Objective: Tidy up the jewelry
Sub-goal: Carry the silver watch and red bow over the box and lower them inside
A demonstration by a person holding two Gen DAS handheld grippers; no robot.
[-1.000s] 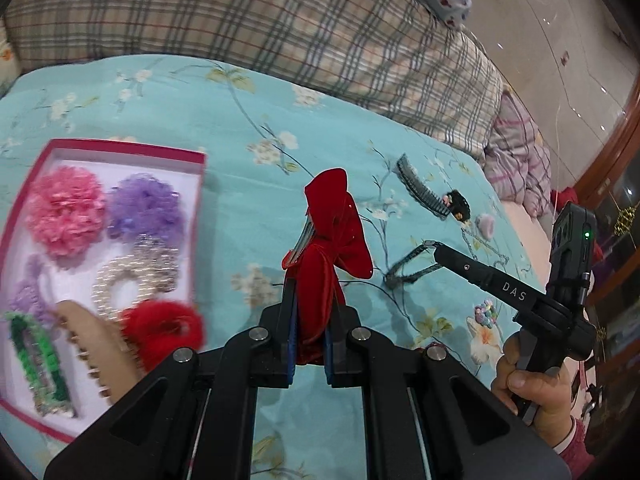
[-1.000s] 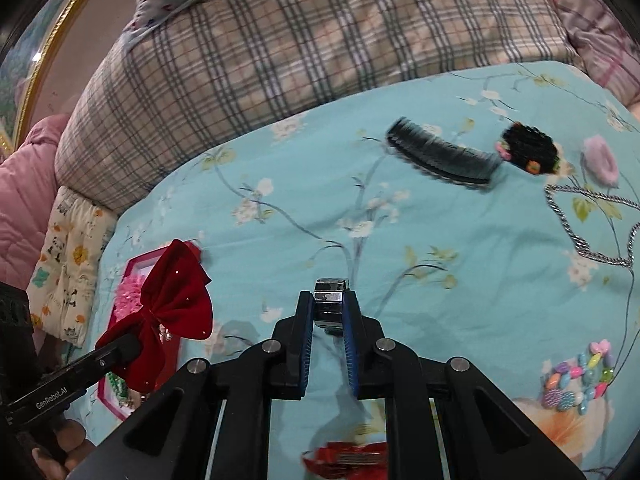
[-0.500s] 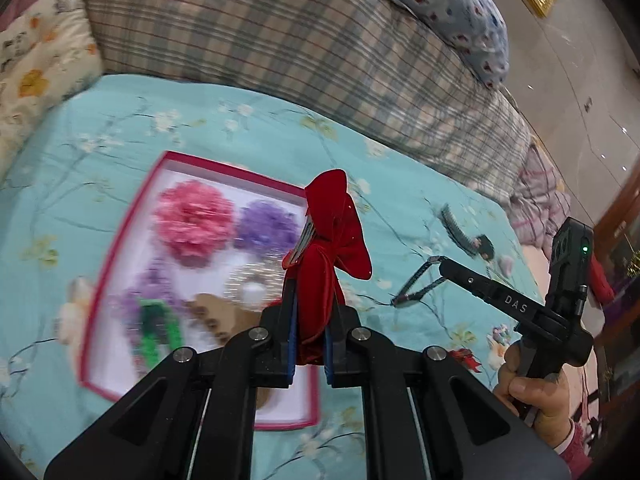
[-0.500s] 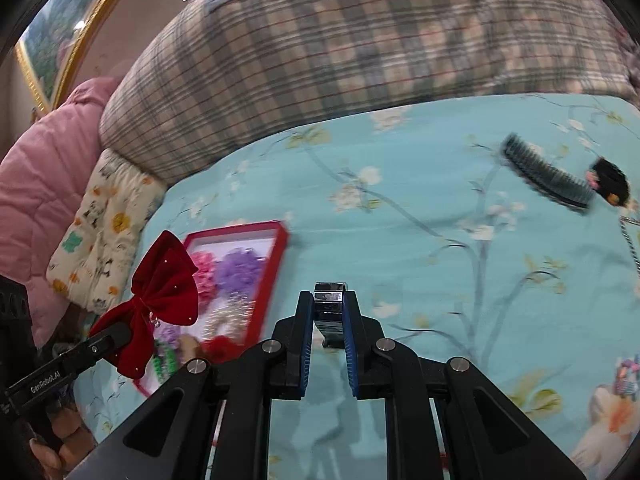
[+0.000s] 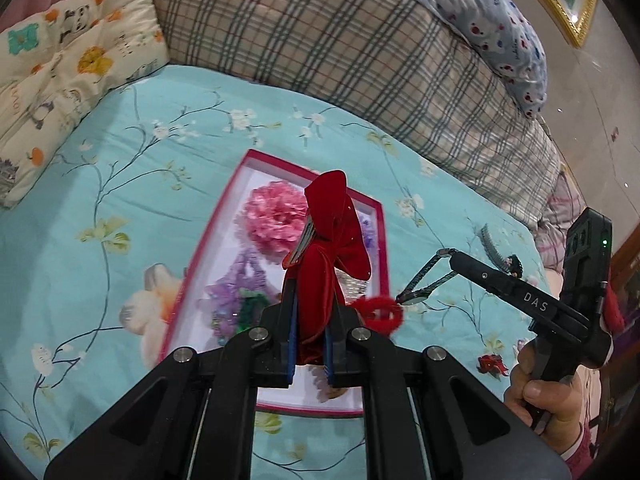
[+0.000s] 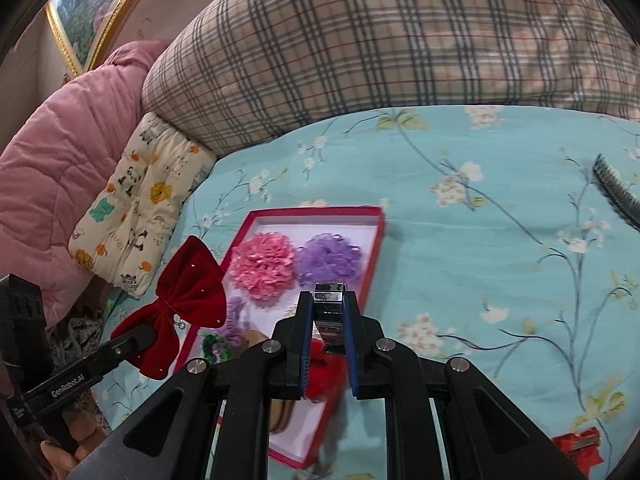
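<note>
Both claws have swung over toward the red-rimmed box (image 5: 382, 248) since a second ago, when it sat way off to the side in the left wrist view and barely showed in the right one. Left claw (image 5: 310, 344) is clamped on the red velvet bow (image 5: 332, 240), which sticks up above the box and covers part of it. Right claw (image 6: 328, 344) is pinched narrow on a silver watch (image 6: 329, 312) by its band, the face dangling just past the box's right edge in the left view. Inside the box: a pink flower scrunchie (image 6: 262, 266) at the far end, a purple scrunchie (image 6: 328, 258) right beside it, and a fuzzy red scrunchie (image 6: 322, 372) nearer the camera. Off to the right of the box, a black comb (image 6: 616, 192) lies on the teal floral bed (image 6: 480, 240).
</note>
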